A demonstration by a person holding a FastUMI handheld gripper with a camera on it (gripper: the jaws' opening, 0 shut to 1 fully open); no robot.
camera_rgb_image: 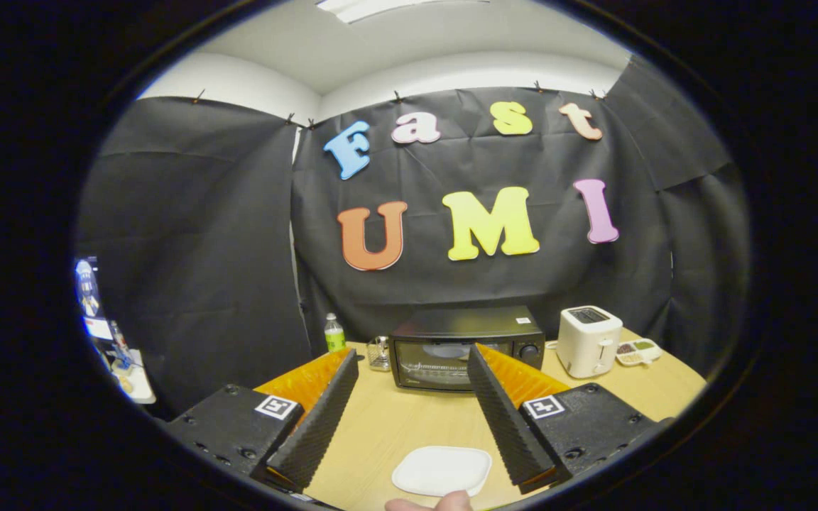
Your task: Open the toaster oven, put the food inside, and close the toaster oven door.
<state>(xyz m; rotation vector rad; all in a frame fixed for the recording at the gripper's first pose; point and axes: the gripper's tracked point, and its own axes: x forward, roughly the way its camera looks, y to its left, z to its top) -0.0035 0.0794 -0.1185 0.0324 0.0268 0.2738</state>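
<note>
We held the gripper (412, 358) w/ fingers (320, 419) spread wide apart, nothing btwn them but bare tabletop (395, 419). Toaster oven (467, 348) sat beyond the tips, door shut. White plate (442, 470) lay btwn the finger bases; white toaster (589, 341) stood just right of the oven.

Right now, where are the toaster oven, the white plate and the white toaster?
Toaster oven (444, 362): gripper view, glass door.
White plate (442, 470): gripper view, its middle, between the open fingers.
White toaster (586, 344): gripper view, front face.
</note>
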